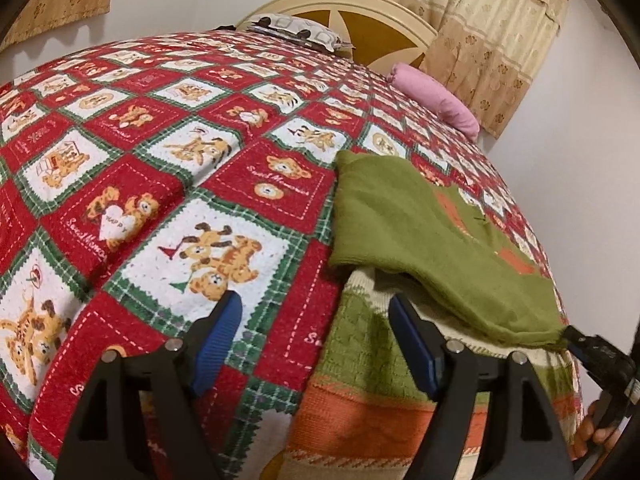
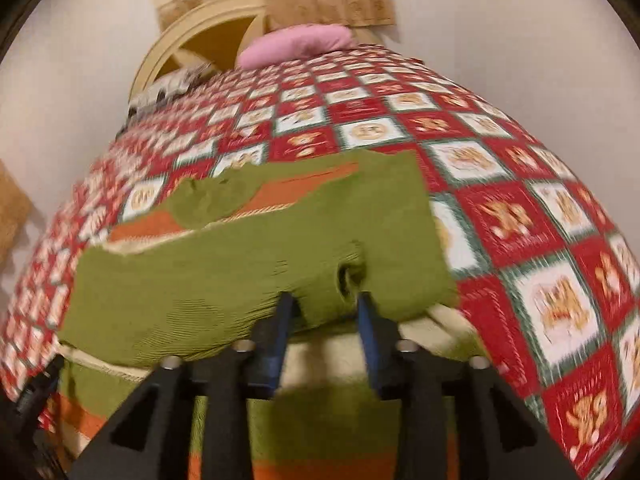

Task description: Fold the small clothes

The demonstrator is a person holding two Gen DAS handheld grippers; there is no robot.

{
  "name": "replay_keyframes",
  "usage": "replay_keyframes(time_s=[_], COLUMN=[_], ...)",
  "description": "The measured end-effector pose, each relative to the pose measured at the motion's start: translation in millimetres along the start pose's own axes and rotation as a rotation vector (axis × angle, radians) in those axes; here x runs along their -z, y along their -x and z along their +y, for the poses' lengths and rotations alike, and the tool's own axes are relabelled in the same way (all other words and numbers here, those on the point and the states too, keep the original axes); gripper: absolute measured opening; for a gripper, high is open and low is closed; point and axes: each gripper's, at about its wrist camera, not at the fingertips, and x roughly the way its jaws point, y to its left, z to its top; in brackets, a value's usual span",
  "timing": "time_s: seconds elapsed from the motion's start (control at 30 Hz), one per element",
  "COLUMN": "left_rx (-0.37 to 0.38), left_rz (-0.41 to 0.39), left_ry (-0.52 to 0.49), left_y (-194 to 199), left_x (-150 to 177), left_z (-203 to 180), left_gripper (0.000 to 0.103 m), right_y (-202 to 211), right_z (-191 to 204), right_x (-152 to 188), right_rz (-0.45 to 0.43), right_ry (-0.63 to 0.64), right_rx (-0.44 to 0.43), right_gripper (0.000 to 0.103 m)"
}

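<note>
Nearest, the left gripper point(image 1: 314, 332) hangs wide open and empty over the knitted green-orange-cream sweater's point(image 1: 360, 360) left edge. Right gripper point(image 2: 326, 306) – half open, a green fold bunched between its jaws, grip unclear. Farther – the red checked bear-print bedspread point(image 1: 168, 152).

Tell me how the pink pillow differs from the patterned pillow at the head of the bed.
The pink pillow is plain, while the patterned pillow is white with dark shapes. The pink pillow lies nearer the curtain; the patterned pillow rests against the headboard. Both lie on the quilt.

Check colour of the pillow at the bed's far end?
Pink pillow, plain with no pattern; clearest in the left wrist view.
</note>
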Motion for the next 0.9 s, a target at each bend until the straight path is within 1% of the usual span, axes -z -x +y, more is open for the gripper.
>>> replay_keyframes(time_s=[0.03,0.1,0.17,0.23,0.27,0.3,0.4,0.43,0.5,0.53,0.57,0.6,0.63,0.67,0.73,0.8,0.9], left_rx=[-0.001,-0.003,-0.006,-0.004,-0.002,-0.002,-0.003,-0.003,-0.002,-0.002,-0.003,-0.002,-0.002,-0.005,-0.010,-0.009,-0.021], left_rz=[0.002,0.005,0.008,0.009,0.009,0.009,0.009,0.009,0.009,0.009,0.009,0.009,0.011,0.011,0.011,0.011,0.014], left_ry=[-0.006,-0.015,-0.021,-0.024,-0.026,-0.027,-0.026,-0.026,-0.025,-0.025,-0.026,-0.026,-0.029,-0.031,-0.037,-0.036,-0.045], left_y=[0,-1,-1,-1,-1,-1,-1,-1,-1,-2,-1,-2,-2,-2,-2,-2,-2], left_x=[0,1,1,1,1,1,1,1,1,1,1,1,1,1,2,2,2], left_z=[-1,-2,-3,-3,-4,-4,-5,-5,-5,-4,-5,-5,-5,-6,-7,-7,-8], left_gripper=[0.081,0.084,0.084,0.086,0.087,0.088,0.088,0.088,0.088,0.088,0.088,0.089,0.089,0.089,0.089,0.089,0.089], right_y=[9,25,34,34,30,24,-6,-18,-46,-58,-60,-59,-56,-53,-33,-7,18], right_z=[-10,-26,-37,-38,-33,-23,3,10,23,31,37,42,47,49,53,56,57], right_x=[-1,-5,-12,-20,-25,-29,-31,-28,-21,-14,-9,-7,-8,-9,-19,-31,-42], right_rz=[-0.025,-0.070,-0.083,-0.054,-0.038,-0.027,0.024,0.058,0.166,0.211,0.202,0.183,0.173,0.160,0.069,-0.041,-0.153], right_ry=[-0.022,-0.066,-0.100,-0.109,-0.091,-0.060,0.059,0.086,0.147,0.182,0.213,0.236,0.256,0.260,0.274,0.299,0.348], right_rx=[0.010,0.038,0.020,-0.035,-0.055,-0.057,-0.015,0.000,0.001,0.015,0.036,0.040,0.035,0.041,0.043,0.040,0.090], right_gripper=[0.050,0.051,0.051,0.051,0.051,0.051,0.050,0.050,0.050,0.037,0.029,0.015,0.004,0.004,0.004,0.004,0.004])
